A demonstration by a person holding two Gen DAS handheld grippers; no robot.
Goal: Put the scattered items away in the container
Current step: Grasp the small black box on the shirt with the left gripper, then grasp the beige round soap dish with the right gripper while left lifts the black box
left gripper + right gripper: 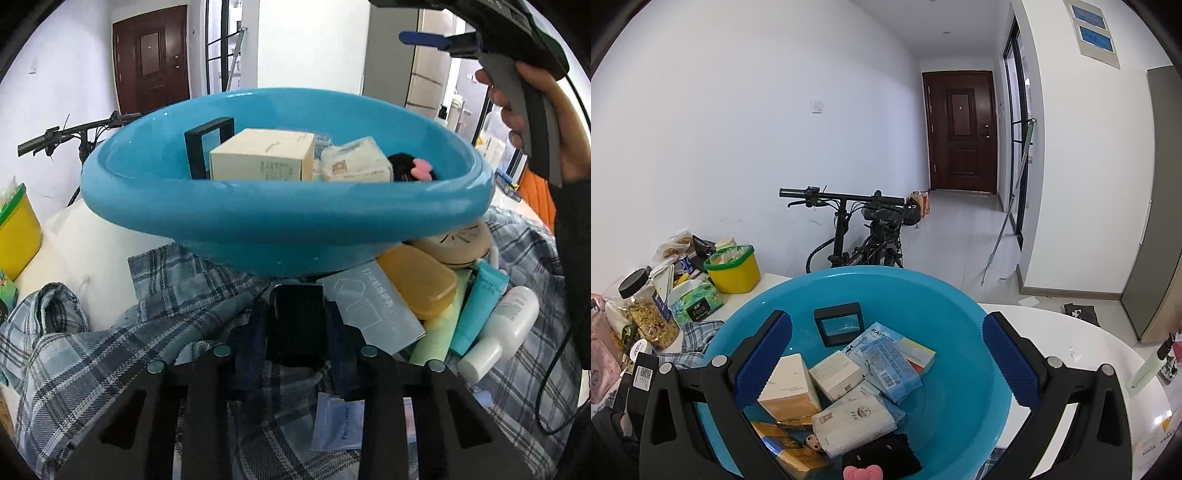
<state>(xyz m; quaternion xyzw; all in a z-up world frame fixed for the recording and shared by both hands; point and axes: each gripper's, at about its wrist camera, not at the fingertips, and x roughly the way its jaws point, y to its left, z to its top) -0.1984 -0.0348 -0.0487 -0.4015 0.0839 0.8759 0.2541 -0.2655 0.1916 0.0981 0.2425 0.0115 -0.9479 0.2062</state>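
Observation:
A blue plastic basin (258,218) stands on a plaid cloth (110,354). It holds a cream box (262,155), a tissue pack (354,164), a black frame (208,144) and a black plush with a pink bow (410,168). My left gripper (295,325) is low in front of the basin, shut on a black box (295,321). My right gripper (886,354) is open and empty above the basin (960,332); it also shows in the left wrist view (424,38). Right of the basin lie an orange case (417,280), a grey box (373,306), a teal tube (476,310) and a white bottle (498,328).
A yellow tub (733,269), a snack jar (650,314) and a tissue box (694,302) stand on the table's left side. A bicycle (857,232) leans by the wall behind. A pale green bottle (1148,363) stands at the right on the white table (1071,332).

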